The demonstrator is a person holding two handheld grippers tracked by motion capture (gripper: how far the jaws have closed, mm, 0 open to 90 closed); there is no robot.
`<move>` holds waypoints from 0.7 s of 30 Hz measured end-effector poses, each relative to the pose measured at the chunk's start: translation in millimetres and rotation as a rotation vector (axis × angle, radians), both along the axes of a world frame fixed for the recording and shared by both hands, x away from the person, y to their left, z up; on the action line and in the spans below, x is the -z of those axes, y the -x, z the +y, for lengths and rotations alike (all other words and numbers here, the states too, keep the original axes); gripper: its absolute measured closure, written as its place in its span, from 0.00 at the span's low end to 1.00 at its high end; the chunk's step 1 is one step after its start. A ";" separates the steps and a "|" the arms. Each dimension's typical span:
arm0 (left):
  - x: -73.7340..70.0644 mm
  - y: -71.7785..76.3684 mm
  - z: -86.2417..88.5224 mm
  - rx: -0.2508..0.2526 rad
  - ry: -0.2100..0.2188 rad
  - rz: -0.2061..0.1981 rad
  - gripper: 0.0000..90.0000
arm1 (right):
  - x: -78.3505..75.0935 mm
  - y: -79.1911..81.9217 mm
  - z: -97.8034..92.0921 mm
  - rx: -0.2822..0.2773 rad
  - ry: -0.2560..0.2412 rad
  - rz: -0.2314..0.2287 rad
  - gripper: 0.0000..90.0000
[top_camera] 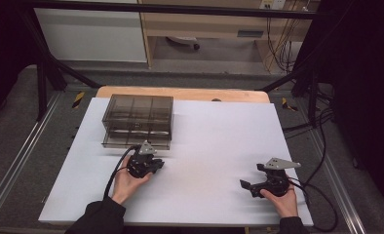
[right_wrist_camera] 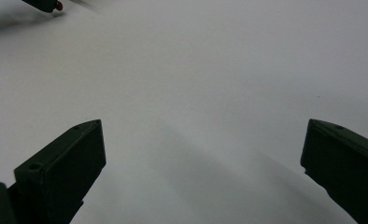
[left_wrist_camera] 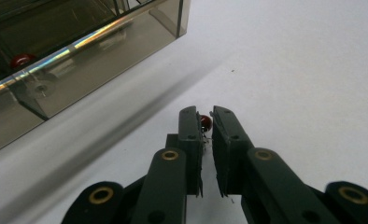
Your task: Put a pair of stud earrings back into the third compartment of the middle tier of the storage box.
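A smoky clear plastic drawer box [top_camera: 138, 120] stands on the white table sheet [top_camera: 204, 146] at the back left, its lower drawer pulled out toward me. In the left gripper view the box [left_wrist_camera: 70, 51] has a small red piece [left_wrist_camera: 22, 60] inside the drawer. My left gripper [top_camera: 153, 166] sits just in front of the box, and its jaws [left_wrist_camera: 206, 122] are shut on a small red bead-like piece [left_wrist_camera: 206, 122] at their tips. My right gripper [top_camera: 248, 185] rests at the front right, open wide over bare sheet [right_wrist_camera: 196, 93], nothing between its jaws.
A wooden tabletop edge [top_camera: 180, 92] shows behind the sheet. Black frame bars and cables run along the right side [top_camera: 316, 122]. A shelf unit [top_camera: 204, 29] stands beyond the table. The other gripper's tip with its red piece [right_wrist_camera: 56, 5] shows far off in the right gripper view.
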State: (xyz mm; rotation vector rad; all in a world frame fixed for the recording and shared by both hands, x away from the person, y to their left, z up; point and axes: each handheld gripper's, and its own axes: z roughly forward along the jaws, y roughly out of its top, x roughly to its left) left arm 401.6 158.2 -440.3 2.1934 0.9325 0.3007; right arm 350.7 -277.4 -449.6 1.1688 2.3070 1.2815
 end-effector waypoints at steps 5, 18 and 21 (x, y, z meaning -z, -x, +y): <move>-2.8 1.2 2.3 0.001 0.006 -0.003 0.90 | 0.1 0.0 0.0 0.001 0.000 -0.001 0.01; -12.5 7.2 11.0 0.004 0.027 0.002 0.90 | 0.0 0.0 -0.2 0.003 0.002 -0.001 0.01; -14.7 8.4 13.1 0.004 0.026 0.003 0.90 | -0.1 0.0 -0.2 0.002 0.001 0.000 0.01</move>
